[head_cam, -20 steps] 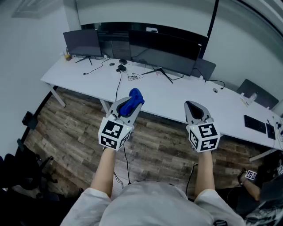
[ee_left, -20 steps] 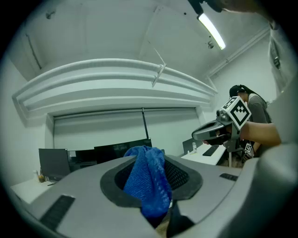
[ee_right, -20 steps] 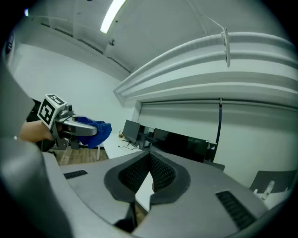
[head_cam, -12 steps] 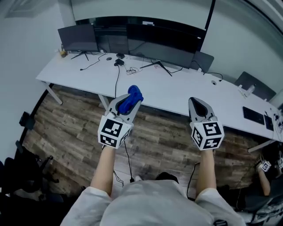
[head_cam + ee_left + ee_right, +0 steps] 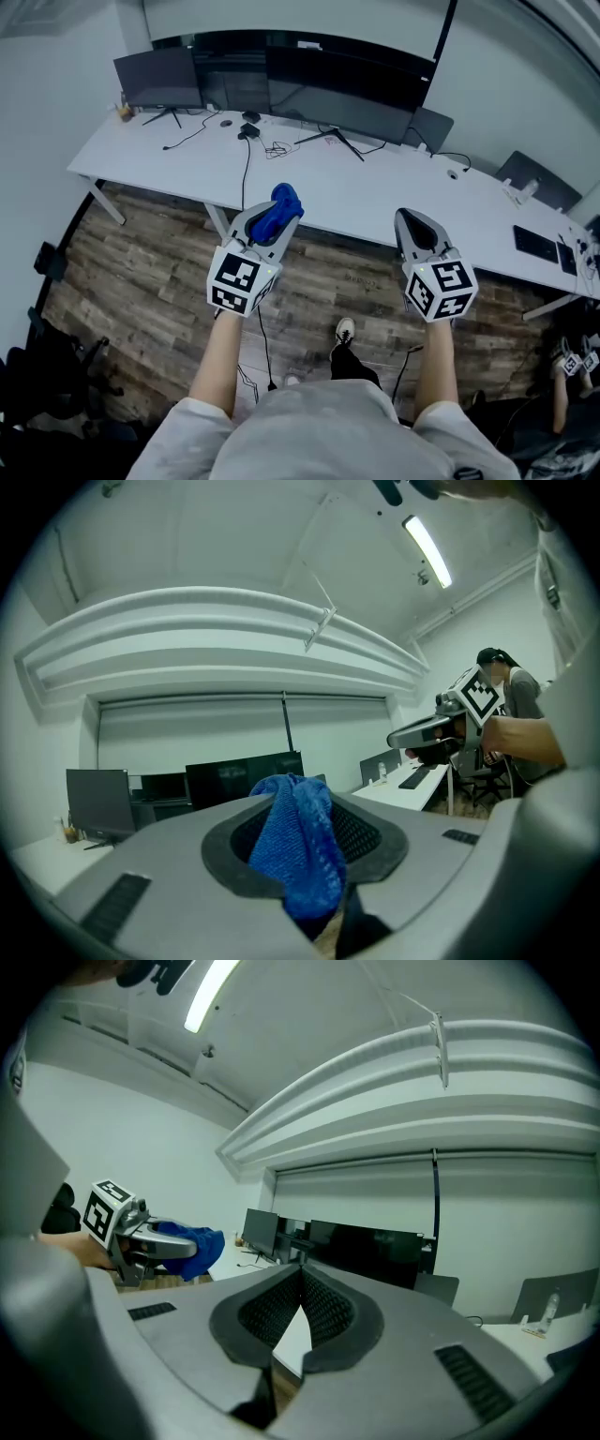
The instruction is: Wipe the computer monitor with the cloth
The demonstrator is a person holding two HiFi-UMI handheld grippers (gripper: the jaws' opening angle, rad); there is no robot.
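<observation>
While the monitor (image 5: 349, 92) stands at the far edge of the desk (image 5: 394, 211), the blue cloth (image 5: 279, 210) is carried well short of it, out over the floor. The cloth is clamped between the jaws of the left gripper (image 5: 277, 217). In the left gripper view a bunched wad is seen bulging past the jaw tips, with a fold hanging down in front. The right gripper (image 5: 415, 230) is closed on nothing, its ribbed pads pressed together.

The cloth is judged to be light, soft and limp. It can be expected to fold under pressure rather than push back, so the present hold near its middle seems sound. The protruding wad, not the hard jaw tips, should be brought against the screen. The screen itself is taken to be smooth and easily marked, and the monitor may rock on its thin stand. Light, even pressure is therefore called for. If steadying is needed, the bezel could be braced with the free gripper.
</observation>
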